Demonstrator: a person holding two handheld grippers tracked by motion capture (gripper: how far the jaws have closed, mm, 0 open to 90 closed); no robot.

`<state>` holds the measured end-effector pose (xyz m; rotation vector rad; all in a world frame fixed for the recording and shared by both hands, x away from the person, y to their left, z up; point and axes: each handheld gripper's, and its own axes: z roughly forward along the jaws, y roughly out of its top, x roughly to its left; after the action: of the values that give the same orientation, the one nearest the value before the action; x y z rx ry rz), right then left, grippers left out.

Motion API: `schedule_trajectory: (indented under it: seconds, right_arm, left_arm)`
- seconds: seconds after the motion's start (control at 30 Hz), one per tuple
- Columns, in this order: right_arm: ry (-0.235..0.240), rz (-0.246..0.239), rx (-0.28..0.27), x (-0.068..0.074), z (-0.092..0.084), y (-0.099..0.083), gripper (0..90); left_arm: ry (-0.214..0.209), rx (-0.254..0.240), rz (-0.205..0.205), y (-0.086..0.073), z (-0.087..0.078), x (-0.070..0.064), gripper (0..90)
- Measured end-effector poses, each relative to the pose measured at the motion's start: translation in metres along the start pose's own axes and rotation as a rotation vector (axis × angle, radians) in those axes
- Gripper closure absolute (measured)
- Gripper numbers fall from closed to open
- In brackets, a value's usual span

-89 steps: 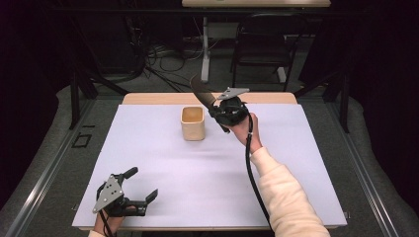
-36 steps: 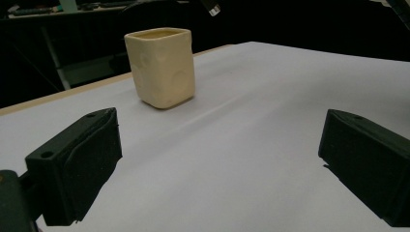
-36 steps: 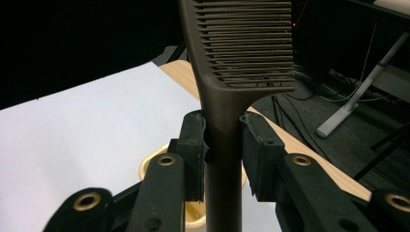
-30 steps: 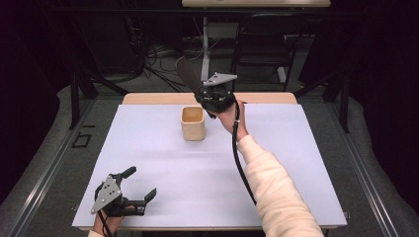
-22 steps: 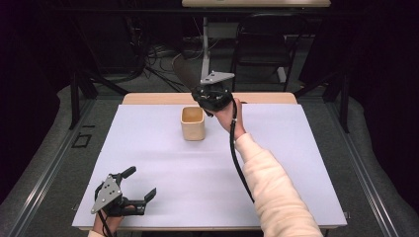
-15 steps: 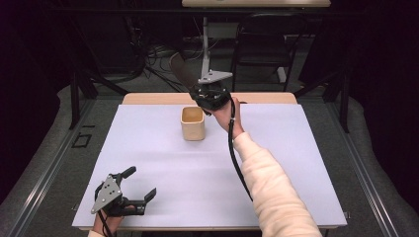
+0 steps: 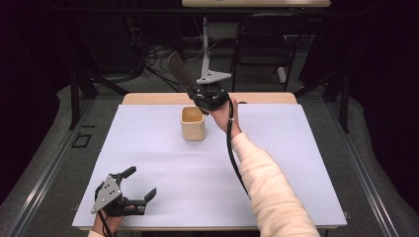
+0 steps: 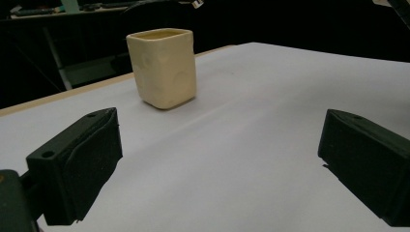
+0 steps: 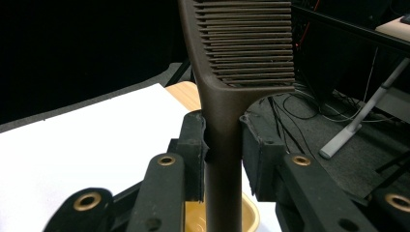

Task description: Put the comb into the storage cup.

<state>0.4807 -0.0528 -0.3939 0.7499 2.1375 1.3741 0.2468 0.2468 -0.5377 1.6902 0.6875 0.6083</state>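
Note:
A cream square cup (image 7: 192, 123) stands on the white table (image 7: 296, 163) at the far middle. My right gripper (image 7: 196, 92) hovers just behind and above it, shut on the handle of a dark brown comb (image 7: 179, 71) that points up and to the left. In the right gripper view the comb (image 9: 241, 58) rises between the jaws of the right gripper (image 9: 223, 154), with the cup's rim (image 9: 249, 217) below. My left gripper (image 7: 142, 181) rests open at the near left corner. The left gripper view has the cup (image 8: 163, 67) well ahead of the left gripper (image 8: 217, 159).
A wooden table edge (image 7: 148, 98) shows behind the white sheet. Beyond it are a black chair (image 7: 262, 44), a desk leg (image 7: 205, 54) and cables on the floor. The person's right sleeve (image 7: 272, 192) crosses the table's near right part.
The right gripper has risen and shifted left, from beside the cup to above and behind it, tilting the comb more upright. The left gripper has stayed put.

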Motion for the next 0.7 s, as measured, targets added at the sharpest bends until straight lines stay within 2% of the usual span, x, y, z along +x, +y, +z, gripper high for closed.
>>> schedule_trajectory:
  seconds: [0.7]
  right_arm:
    - [0.001,0.007,-0.065,0.011,0.014,-0.004,71.2]
  left_arm:
    - [-0.006,-0.004,-0.004,0.000,0.000,0.000,2.0]
